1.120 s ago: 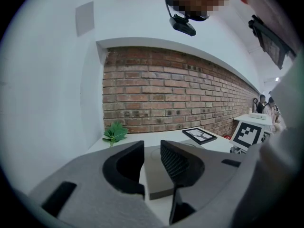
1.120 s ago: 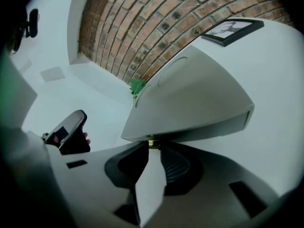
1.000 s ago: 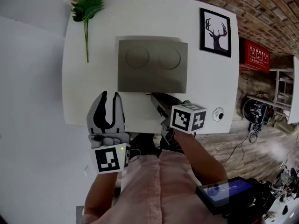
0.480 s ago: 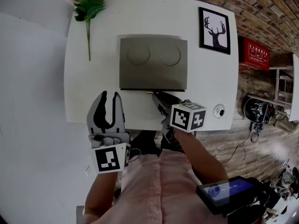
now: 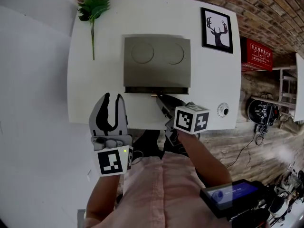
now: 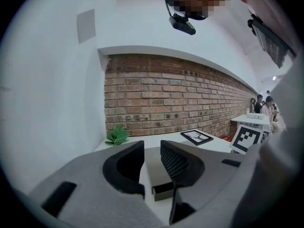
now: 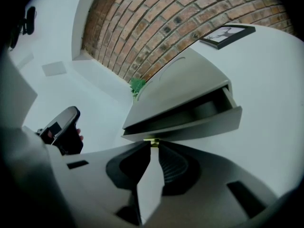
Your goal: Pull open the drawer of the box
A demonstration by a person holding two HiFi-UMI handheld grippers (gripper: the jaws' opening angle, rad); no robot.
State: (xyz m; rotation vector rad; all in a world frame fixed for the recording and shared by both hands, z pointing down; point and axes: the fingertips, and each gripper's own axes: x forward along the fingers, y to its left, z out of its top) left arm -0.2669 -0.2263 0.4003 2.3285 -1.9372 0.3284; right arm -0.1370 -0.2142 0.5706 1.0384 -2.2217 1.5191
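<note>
A flat grey box (image 5: 156, 61) with two round recesses in its lid lies mid-table. Its drawer (image 5: 156, 90) stands slightly out at the near side, showing a dark gap. My right gripper (image 5: 156, 98) is shut on the small brass drawer handle (image 7: 151, 141), which sits pinched at the jaw tips below the drawer front (image 7: 199, 125). My left gripper (image 5: 112, 97) hangs over the table's near edge, left of the box, open and empty. In the left gripper view the box (image 6: 156, 167) shows between the spread jaws of the left gripper (image 6: 151, 148).
On the white table (image 5: 90, 89) a green plant sprig (image 5: 92, 8) lies at the far left and a framed deer picture (image 5: 218, 27) at the far right. A small round object (image 5: 223, 110) sits near the right front corner. A brick wall runs behind.
The drawer has slid out a little toward me, from flush to a visible dark gap, with the right gripper on its handle. The left gripper has stayed put.
</note>
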